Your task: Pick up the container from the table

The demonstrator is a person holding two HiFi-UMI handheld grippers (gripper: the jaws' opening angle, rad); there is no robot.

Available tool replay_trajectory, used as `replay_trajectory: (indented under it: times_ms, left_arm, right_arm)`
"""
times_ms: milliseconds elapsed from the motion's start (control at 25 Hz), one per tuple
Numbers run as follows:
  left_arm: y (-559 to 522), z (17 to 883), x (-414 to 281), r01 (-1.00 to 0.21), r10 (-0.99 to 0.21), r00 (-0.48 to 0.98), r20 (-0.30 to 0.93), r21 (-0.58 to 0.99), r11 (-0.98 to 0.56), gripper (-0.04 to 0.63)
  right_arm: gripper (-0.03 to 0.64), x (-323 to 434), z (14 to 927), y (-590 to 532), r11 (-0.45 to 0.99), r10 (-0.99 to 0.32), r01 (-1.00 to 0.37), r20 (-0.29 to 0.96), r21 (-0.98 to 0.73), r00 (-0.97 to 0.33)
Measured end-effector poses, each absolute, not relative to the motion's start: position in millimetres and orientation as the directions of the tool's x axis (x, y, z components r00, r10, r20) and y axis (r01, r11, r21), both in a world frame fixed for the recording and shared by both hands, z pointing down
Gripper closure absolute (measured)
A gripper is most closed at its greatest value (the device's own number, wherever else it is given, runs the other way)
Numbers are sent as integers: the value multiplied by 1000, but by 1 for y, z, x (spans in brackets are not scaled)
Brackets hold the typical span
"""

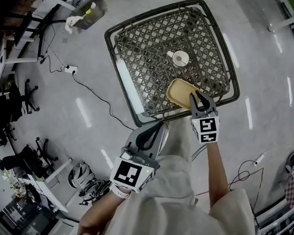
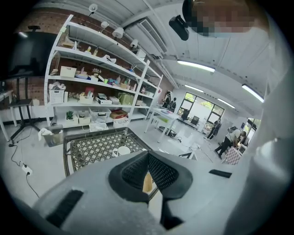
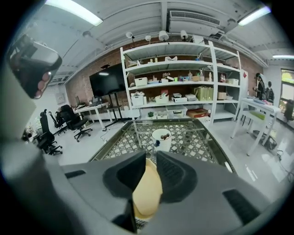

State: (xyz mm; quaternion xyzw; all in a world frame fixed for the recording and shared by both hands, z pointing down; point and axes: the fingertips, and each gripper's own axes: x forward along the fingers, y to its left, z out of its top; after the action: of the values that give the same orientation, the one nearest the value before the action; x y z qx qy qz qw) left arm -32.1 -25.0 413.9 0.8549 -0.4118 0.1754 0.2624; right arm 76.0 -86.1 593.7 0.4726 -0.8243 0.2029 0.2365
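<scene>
The right claw (image 1: 195, 94) is clenched on the yellow container (image 1: 180, 91), its two dark fingers pinching the container's near rim. In the right gripper view the shallow container stands edge-on between the pads, filling the gap from the tips down toward the claw's body. The container is at the near edge of the bench (image 1: 124, 81), a square lattice-topped frame with a dark rim; whether it rests on the lattice or is lifted just clear of it cannot be told. A white cup (image 1: 180, 58) stands upright near the middle of the bench, beyond the container and apart from it. The left claw (image 1: 156, 128) hangs off the bench, over the grey floor (image 1: 63, 115) and close to the person's light clothing, well short of the container. In the left gripper view its fingertips meet, with nothing pinched between them; only a sliver of the yellow container shows far off through the slit lower down. White shelving (image 3: 179, 87) stocked with boxes lines the brick wall behind the bench.
</scene>
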Motion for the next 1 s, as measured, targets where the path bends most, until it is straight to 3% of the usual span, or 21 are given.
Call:
replay_trajectory:
  times_ms: [1000]
  left_arm:
    - [-30,410,-32,-818,-644,572,508,299,-491,572]
  right_arm:
    - [529,124,711,-84,454,-521,-889,795,-50,-311]
